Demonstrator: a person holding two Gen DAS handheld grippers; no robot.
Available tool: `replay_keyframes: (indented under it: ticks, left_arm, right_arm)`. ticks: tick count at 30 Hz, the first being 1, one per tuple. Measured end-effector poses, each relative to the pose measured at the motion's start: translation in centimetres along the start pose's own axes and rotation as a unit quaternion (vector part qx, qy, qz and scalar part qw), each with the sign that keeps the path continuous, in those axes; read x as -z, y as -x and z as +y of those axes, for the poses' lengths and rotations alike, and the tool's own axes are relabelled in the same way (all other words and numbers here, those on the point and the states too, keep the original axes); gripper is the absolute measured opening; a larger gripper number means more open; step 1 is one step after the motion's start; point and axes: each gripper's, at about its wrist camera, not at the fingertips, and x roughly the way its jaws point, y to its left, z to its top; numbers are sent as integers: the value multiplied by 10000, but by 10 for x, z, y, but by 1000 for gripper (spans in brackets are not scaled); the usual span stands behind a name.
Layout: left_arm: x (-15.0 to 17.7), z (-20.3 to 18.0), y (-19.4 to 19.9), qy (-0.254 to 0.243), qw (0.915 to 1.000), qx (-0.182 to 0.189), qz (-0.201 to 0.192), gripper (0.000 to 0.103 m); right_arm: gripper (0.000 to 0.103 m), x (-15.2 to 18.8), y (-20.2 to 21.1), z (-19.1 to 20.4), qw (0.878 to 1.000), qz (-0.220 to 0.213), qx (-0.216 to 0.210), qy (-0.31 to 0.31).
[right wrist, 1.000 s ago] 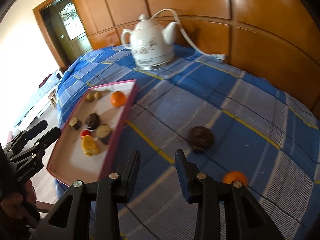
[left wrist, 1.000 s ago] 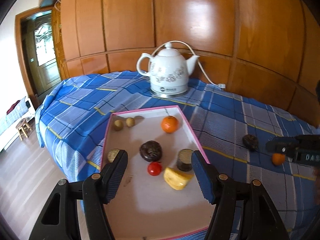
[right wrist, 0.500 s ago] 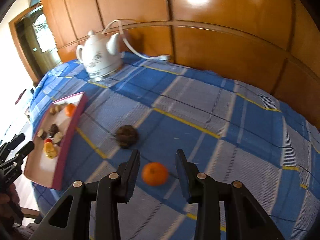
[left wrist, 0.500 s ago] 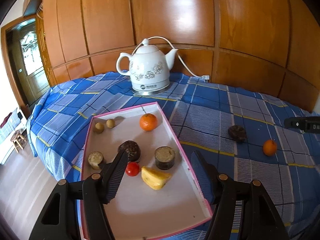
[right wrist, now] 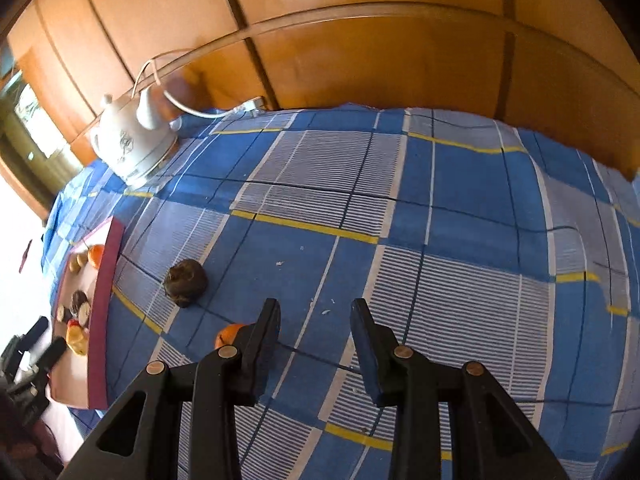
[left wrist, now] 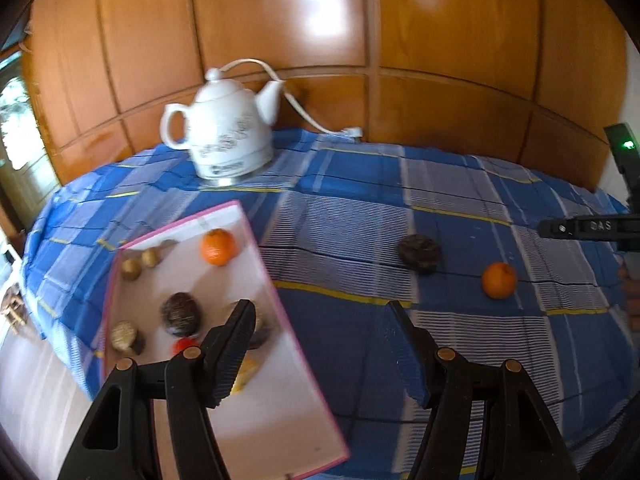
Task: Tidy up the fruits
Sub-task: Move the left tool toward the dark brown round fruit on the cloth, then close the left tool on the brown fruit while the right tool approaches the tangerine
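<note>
Left tongs: jaws apart, nothing between them, held above the near right edge of the tray. Right tongs: jaws parted by a narrower gap, empty, over bare blue checked cloth covering the table.

Loose orange: lies on the cloth, well right of the tray; in the right wrist view it is partly hidden behind the left finger. Dark round fruit: on the cloth, near the orange, toward the tray.

Tray contents: a second orange, small brown fruits, a dark fruit, a red piece and a yellow piece.

White kettle: stands behind the tray, by the wood wall.
</note>
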Motion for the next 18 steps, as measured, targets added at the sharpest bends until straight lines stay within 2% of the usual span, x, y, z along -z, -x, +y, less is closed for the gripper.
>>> replay_keyframes:
  ticks: [6,9,12,18]
  left_arm:
    - [-12,-26,-27,-35,9979,529,375,65]
    - [-18,-37,-45,-52,9958,708,571,58]
    - [-24,-40,-62,136,9919,974,807,58]
    - [-39,-55,-96,81,9913,876,977,65]
  right_arm:
    - [37,-2,-1,-8,9995,74,-112,-292]
    - [37,-2,-2,-7,9993,120,-156,-308]
    - [37,-2,-2,-3,9993,170,-209,-257]
    - [37,-2,-1,4,9990,198,-356,-197]
